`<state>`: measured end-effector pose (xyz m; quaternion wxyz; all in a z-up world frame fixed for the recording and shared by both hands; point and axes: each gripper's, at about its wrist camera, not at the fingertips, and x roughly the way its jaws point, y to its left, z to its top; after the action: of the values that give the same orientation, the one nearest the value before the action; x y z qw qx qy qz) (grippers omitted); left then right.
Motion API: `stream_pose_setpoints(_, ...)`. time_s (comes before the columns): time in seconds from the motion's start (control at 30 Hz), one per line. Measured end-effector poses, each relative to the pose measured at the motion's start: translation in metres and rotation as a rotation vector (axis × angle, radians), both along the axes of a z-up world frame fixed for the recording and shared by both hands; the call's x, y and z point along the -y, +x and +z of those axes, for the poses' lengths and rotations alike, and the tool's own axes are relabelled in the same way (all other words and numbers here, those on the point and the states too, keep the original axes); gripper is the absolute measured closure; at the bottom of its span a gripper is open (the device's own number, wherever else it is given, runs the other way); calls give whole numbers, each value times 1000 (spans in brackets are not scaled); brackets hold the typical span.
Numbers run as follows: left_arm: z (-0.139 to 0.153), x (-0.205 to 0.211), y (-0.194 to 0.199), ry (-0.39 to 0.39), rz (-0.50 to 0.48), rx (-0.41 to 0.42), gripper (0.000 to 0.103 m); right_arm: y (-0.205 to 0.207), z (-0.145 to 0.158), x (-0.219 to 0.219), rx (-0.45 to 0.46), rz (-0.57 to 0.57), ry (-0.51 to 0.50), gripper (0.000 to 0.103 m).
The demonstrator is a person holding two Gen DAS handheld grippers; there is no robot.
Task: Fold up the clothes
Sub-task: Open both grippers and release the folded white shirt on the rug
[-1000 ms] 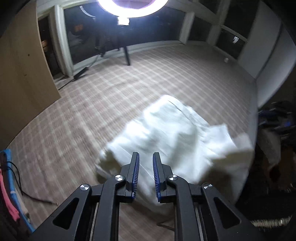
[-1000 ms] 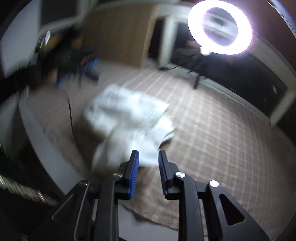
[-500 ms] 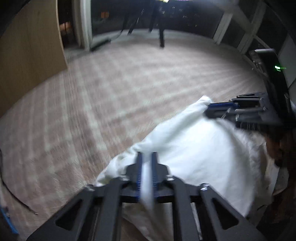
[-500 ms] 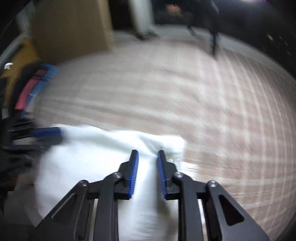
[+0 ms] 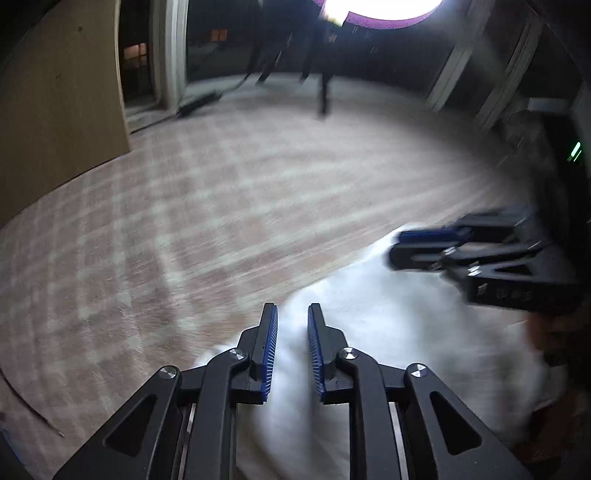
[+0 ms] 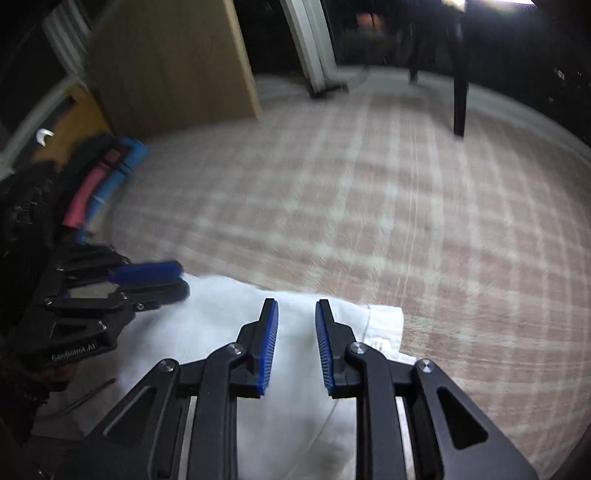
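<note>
White garment lay bunched on the plaid carpet floor, at the near edge of both views, directly under the two tools. Left hand-held gripper pointed steeply down over the cloth's left part; its jaws had just been opening and stood slightly apart, blue pads clear of the fabric, nothing pinched between them, so it was released. Right hand-held gripper hovered over the cloth's right part near a folded hem corner; its jaws had likewise just been opening, a small gap between the pads, cloth seen through the gap but not gripped, also released. Each tool showed in the other's view: right one blurred at the cloth's far right edge in the left wrist view, left one at the cloth's left edge in the right wrist view. Wooden panel stood upright at the carpet's far left. Red and blue items lay beside the panel at the carpet edge. Ring light glared at the top, with dark stand legs on the floor below it. Much of the scene was motion-blurred
</note>
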<state>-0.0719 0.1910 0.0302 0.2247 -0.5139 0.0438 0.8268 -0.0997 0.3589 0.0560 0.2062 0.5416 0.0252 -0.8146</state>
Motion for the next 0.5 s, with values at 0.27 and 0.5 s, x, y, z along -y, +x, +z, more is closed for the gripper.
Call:
stream_pose_setpoints(0.27, 58, 52, 25, 93, 93, -51, 88, 27, 44, -12, -67, 8, -39, 85)
stream_pose_setpoints(0.5, 38, 32, 93, 167, 32, 30, 78, 102, 39, 0, -32, 139, -66, 84)
